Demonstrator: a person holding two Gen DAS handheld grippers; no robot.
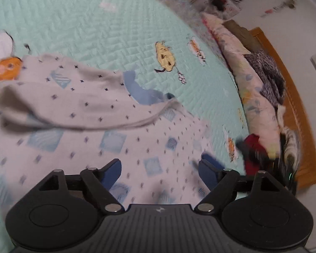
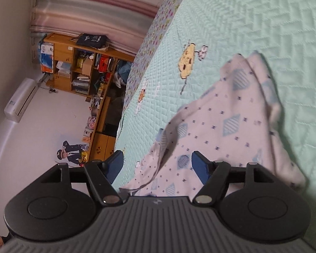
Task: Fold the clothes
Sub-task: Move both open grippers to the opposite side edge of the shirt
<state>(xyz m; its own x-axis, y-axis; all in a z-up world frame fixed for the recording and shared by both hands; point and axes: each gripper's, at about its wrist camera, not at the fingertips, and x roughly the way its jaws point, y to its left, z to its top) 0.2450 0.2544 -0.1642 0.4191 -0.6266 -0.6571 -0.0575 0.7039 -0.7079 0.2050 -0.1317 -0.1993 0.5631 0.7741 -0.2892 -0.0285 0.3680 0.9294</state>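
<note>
A wide mint-green quilted bedspread (image 1: 84, 21), stitched with small cartoon animals, fills most of both wrist views and serves as the folding surface. Along its far edge in the left wrist view lies a heap of pillows and rumpled clothes (image 1: 261, 80) against a wooden bed frame, apparently kept aside. In the right wrist view, beyond the bed's edge, stands a cluttered wooden shelf unit (image 2: 80, 67). On the bedspread lies the task's thing, a pale garment (image 1: 99, 126) printed with small dark diamonds and light blue squares; one part is doubled over itself across the middle, a blue collar or trim showing at the fold, which suggests a first fold is made. The picture is blurred, so which part is turned over is hard to say. The left gripper (image 1: 161, 174) hovers above the garment's near portion, blue-padded jaws spread apart with no cloth pinched between them. The right gripper (image 2: 158, 166) hangs over the garment's other side near the bed's edge, likewise parted and holding nothing.
</note>
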